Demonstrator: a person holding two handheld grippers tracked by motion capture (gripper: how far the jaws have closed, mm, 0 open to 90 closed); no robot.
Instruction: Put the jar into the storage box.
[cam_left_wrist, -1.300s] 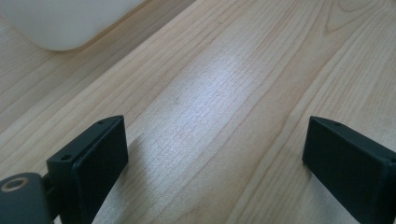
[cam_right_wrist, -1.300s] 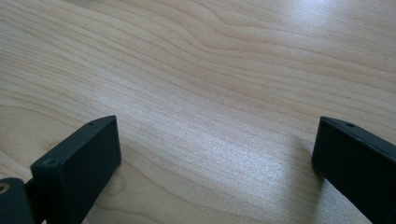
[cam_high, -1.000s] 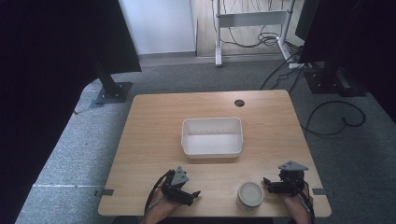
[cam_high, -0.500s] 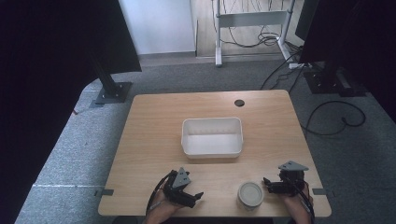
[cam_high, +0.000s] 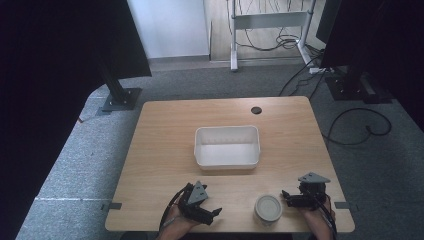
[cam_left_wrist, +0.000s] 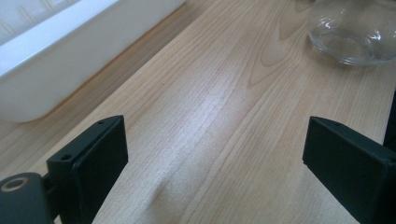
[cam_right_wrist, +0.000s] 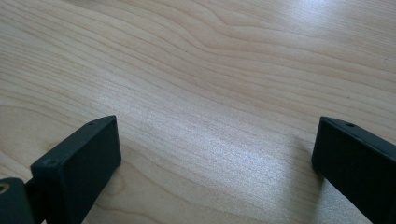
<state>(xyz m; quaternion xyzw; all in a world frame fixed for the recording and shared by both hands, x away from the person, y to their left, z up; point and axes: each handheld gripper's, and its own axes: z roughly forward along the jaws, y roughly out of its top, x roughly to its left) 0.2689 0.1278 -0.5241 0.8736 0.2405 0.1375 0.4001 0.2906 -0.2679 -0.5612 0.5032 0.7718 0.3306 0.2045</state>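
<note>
A white rectangular bin (cam_high: 227, 146) stands empty at the middle of the wooden table (cam_high: 165, 130). A round clear glass jar (cam_high: 268, 209) stands near the front edge, between my two grippers. My left gripper (cam_high: 215, 212) lies low at the front, left of the jar, open with nothing between its jaws. In the left gripper view the gripper (cam_left_wrist: 215, 158) faces bare wood, with the bin (cam_left_wrist: 56, 70) at upper left and the jar (cam_left_wrist: 350, 32) at upper right. My right gripper (cam_high: 286, 196) sits just right of the jar, open. The right gripper view has the gripper (cam_right_wrist: 215, 154) over bare wood.
A dark cable hole (cam_high: 256, 110) marks the table's far edge. Black stands (cam_high: 120, 95) and cables (cam_high: 360, 125) are on the grey floor around the table. A white frame (cam_high: 267, 20) stands beyond.
My left gripper has edged slightly to the right, toward the jar. The right gripper, the jar and the bin have stayed put.
</note>
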